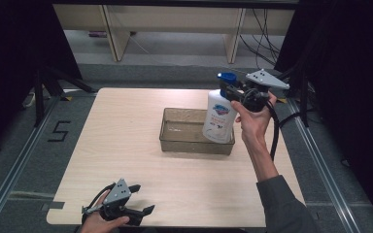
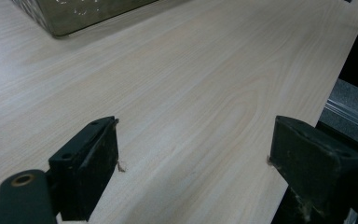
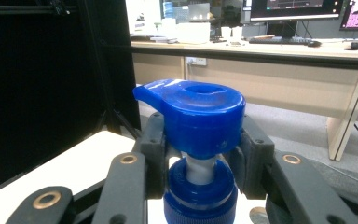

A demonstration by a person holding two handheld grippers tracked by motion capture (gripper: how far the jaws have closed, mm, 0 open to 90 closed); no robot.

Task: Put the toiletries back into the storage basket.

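A white pump bottle (image 1: 219,116) with a blue pump head (image 3: 193,112) stands upright at the right end of a clear rectangular tub (image 1: 187,143), held just above or inside it. My right gripper (image 1: 236,91) is shut on the bottle's neck, under the pump head; its black fingers (image 3: 154,140) press the stem from both sides. My left gripper (image 1: 141,199) rests open near the table's front left edge. Its two pads (image 2: 95,161) stand wide apart over bare wood, with nothing between them.
The light wooden table (image 1: 126,131) carries the tub near its middle; a corner of the tub (image 2: 74,14) appears in the left gripper view. Desk legs (image 1: 114,34) and cables (image 1: 262,34) lie beyond the table's far edge. A floor mark "5" (image 1: 58,131) sits to the left.
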